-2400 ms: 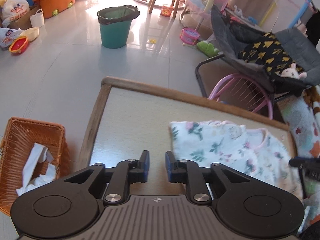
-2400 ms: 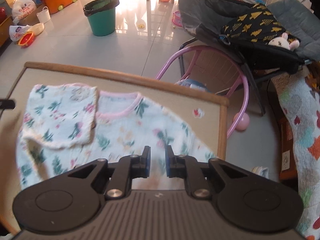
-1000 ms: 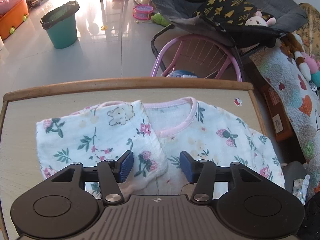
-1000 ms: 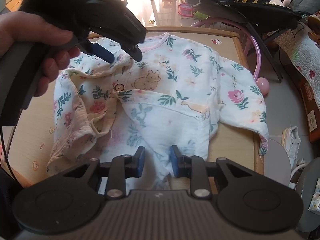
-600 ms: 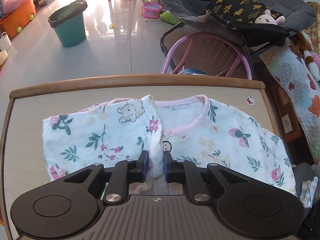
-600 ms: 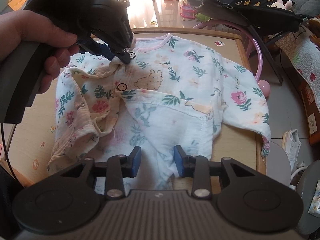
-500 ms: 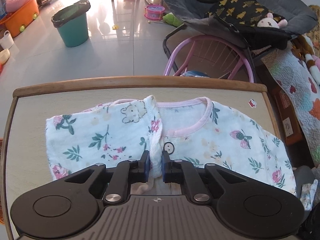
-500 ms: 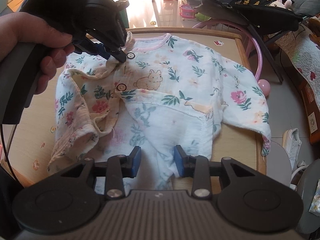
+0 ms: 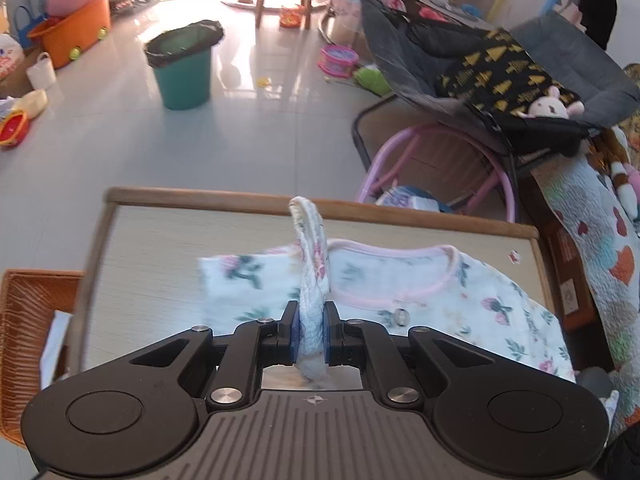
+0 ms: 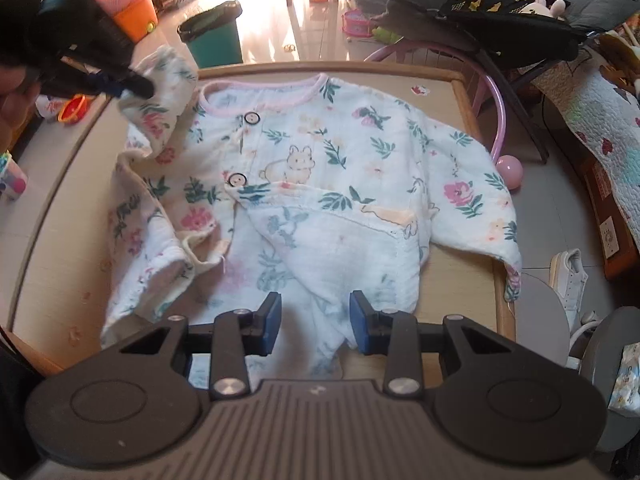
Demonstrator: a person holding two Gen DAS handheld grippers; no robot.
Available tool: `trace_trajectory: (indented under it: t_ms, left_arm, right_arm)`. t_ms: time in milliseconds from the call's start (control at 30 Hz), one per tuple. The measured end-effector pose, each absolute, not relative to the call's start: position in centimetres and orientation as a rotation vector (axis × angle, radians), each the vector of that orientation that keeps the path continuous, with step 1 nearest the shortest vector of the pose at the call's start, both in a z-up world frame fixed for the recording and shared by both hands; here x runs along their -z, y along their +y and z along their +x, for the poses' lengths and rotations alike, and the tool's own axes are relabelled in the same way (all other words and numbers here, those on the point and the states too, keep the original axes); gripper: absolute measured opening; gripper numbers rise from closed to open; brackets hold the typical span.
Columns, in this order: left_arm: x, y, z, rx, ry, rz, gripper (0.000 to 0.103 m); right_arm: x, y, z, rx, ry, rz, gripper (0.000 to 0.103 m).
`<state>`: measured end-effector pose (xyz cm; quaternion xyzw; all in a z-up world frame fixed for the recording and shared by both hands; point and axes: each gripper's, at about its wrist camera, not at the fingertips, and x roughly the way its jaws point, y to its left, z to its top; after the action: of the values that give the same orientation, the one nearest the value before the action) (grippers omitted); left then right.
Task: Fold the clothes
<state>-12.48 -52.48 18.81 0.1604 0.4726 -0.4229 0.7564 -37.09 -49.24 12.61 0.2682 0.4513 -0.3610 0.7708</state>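
Baby top just started, L side picked up

L gripper (image 9: 311,338) is pinched tight on the floppy front edge of the flowery baby top (image 10: 320,184) & holds it up at upper left of the R view. R gripper (image 10: 315,323) has jaws apart, w/ bottom hem between them, not squeezed. Top lies mid-table (image 10: 440,80), sleeves out, bottom flap turned up; most folds look still to do

the left gripper (image 9: 311,338) pinches a raised fold of the floral baby garment (image 9: 432,300), which lies on the wood-rimmed table (image 9: 168,248); wicker basket (image 9: 28,312) at left.
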Motion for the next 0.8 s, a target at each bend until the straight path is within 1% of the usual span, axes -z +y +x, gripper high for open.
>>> trace_trajectory:
  t_ms: [400, 567, 800]
  left_arm:
    - [-21.0, -44.7, -7.8, 0.819, 0.994, 0.327, 0.011]
    - [-20.8, -42.0, -6.0, 0.772, 0.978, 0.353, 0.011]
    - [-19.4, -38.3, -3.5, 0.718, 1.018, 0.332, 0.011]
  right_arm:
    - [-15.2, -45.8, -37.4, 0.821, 0.967, 0.538, 0.037]
    - [-15.6, -44.6, -37.3, 0.826, 0.984, 0.52, 0.037]
    - [-15.5, -43.3, -36.8, 0.825, 1.024, 0.488, 0.038]
